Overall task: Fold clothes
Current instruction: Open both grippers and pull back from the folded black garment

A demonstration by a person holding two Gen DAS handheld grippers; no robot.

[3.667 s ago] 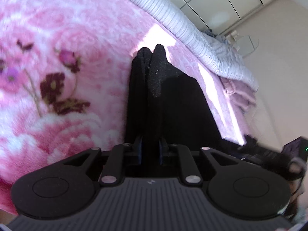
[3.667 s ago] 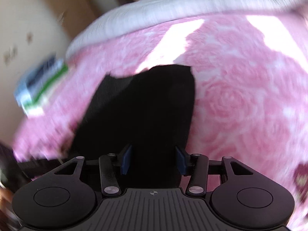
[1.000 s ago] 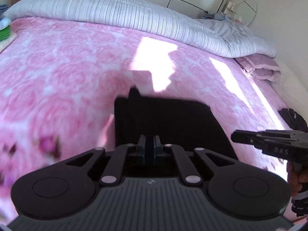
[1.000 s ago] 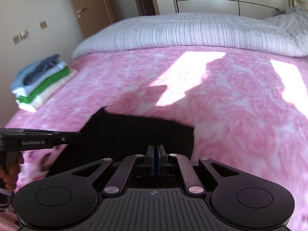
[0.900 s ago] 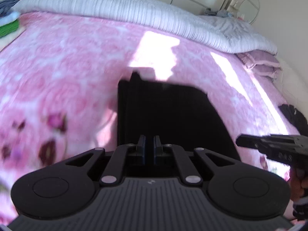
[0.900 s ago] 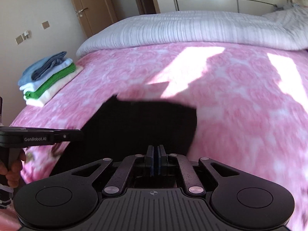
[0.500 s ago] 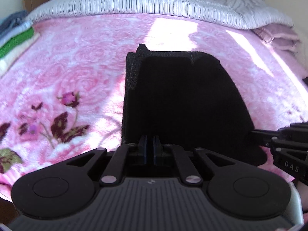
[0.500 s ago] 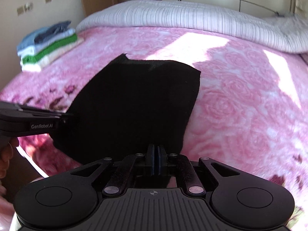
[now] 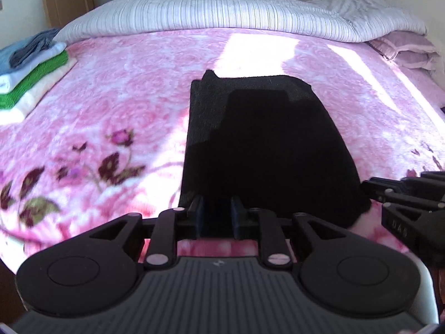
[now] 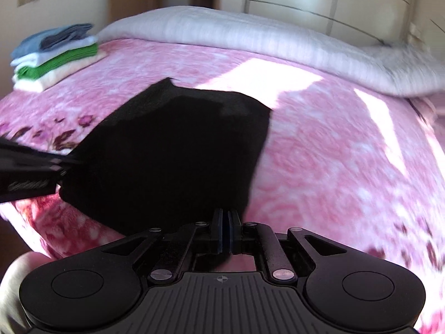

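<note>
I am looking down over a black garment (image 9: 267, 144) that is lying flat and folded on the pink blanket (image 9: 125, 105) of the bed, its near edge sitting close to the bed's front edge. My left hand-held gripper (image 9: 216, 217) is standing narrowly parted at that near edge; its jaws have just been opening, and the blue pads (image 9: 199, 217) are showing a gap on either side of the cloth's hem, so I am reading it as released, with cloth between the fingers but not pinched. My right hand-held gripper (image 10: 225, 231) is sitting at the garment's right near corner with its pads almost together; whether a thin bit of cloth is caught between them I cannot tell, since the picture is blurring there. Each gripper is showing at the edge of the other's view, flanking the garment. A stack of folded clothes (image 9: 30, 66) is resting at the far left of the bed, well apart from the garment. A striped duvet (image 9: 236, 14) is lying bunched along the head.
</note>
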